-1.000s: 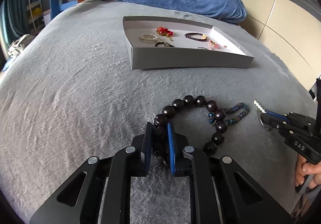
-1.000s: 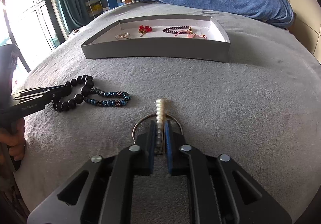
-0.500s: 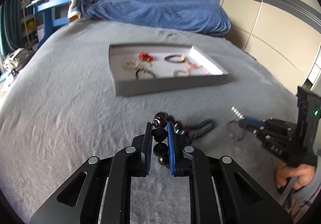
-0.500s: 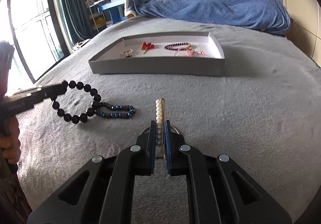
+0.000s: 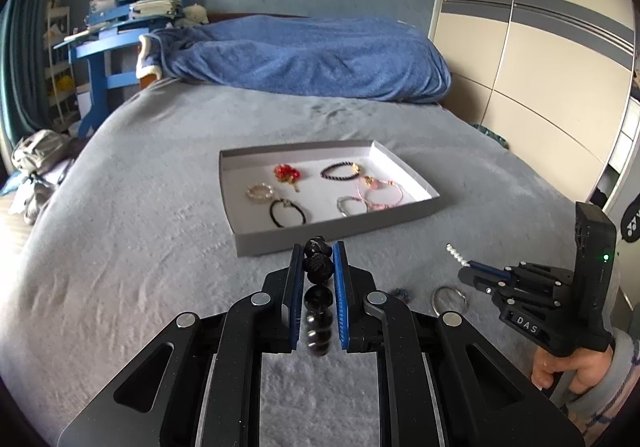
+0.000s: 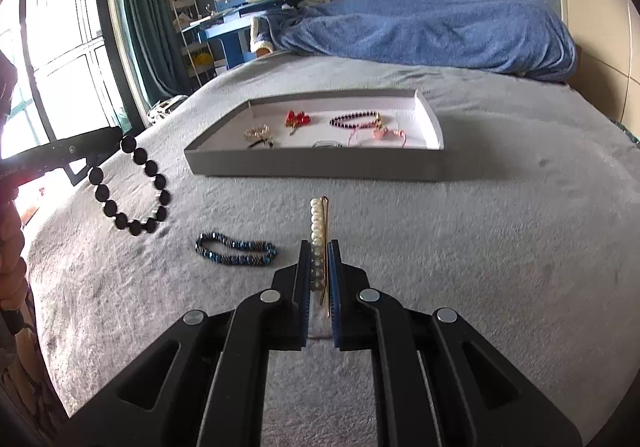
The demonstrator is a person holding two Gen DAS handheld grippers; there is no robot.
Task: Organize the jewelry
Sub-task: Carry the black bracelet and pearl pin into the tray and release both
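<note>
My left gripper [image 5: 317, 253] is shut on a black bead bracelet [image 5: 318, 267] and holds it in the air above the bed; the bracelet hangs as a loop in the right wrist view [image 6: 134, 187]. My right gripper [image 6: 319, 247] is shut on a pearl hair clip [image 6: 318, 225], lifted off the bed, also seen in the left wrist view [image 5: 456, 254]. A grey tray [image 5: 340, 229] ahead holds several pieces of jewelry. A blue beaded bracelet [image 6: 236, 253] lies on the grey blanket. A silver ring [image 5: 449, 299] lies on the blanket below the right gripper.
A blue duvet [image 5: 304, 59] lies heaped at the head of the bed. A blue desk with books [image 5: 120, 27] stands at the back left. A wardrobe [image 5: 540, 67] lines the right side. A window with a teal curtain [image 6: 100, 47] is left.
Both grippers rose from the blanket. The black bead bracelet was lifted and now hangs free. The pearl clip came up, leaving the silver ring on the blanket.
</note>
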